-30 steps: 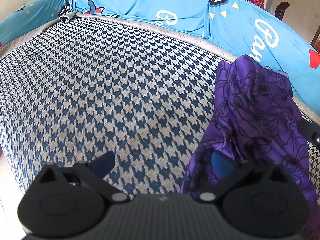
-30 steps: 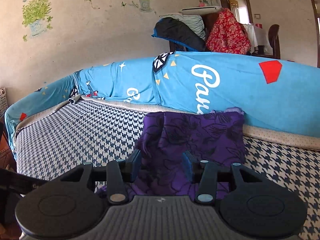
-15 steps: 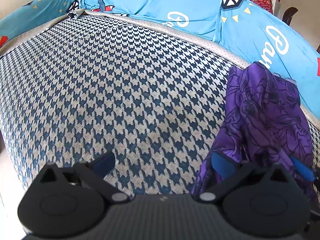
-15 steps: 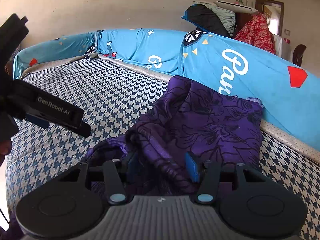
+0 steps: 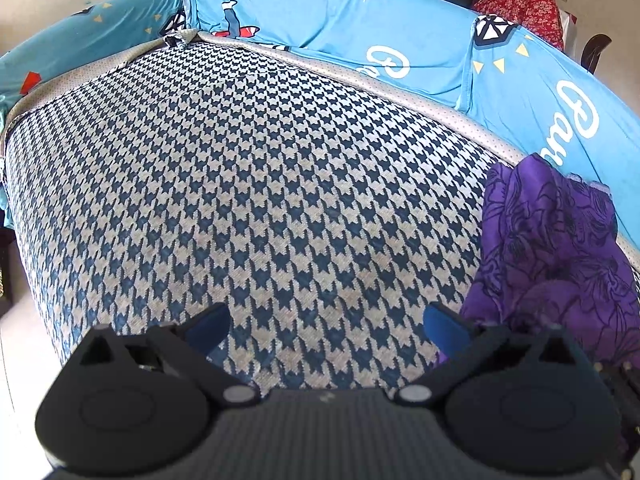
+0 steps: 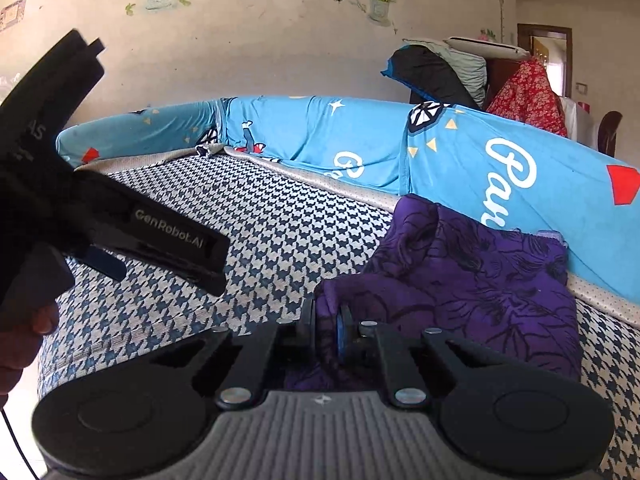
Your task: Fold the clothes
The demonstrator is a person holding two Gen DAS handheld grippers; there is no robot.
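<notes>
crumpled purple garment (image 6: 472, 280): black floral line print | sofa seat cover (image 5: 260, 184): navy-and-beige houndstooth weave | sofa back cover (image 5: 340, 28): bright blue, white script lettering, red and yellow shapes | gripper pads (image 5: 446, 326): blue, on black frames

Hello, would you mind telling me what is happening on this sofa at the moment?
A person is folding clothes with a handheld gripper in each hand. The right gripper has just closed and is shut on a bunched edge of the purple garment, which lies crumpled on the checked sofa seat against the blue cover. The left gripper is open over bare seat beside the garment, holding nothing.
</notes>
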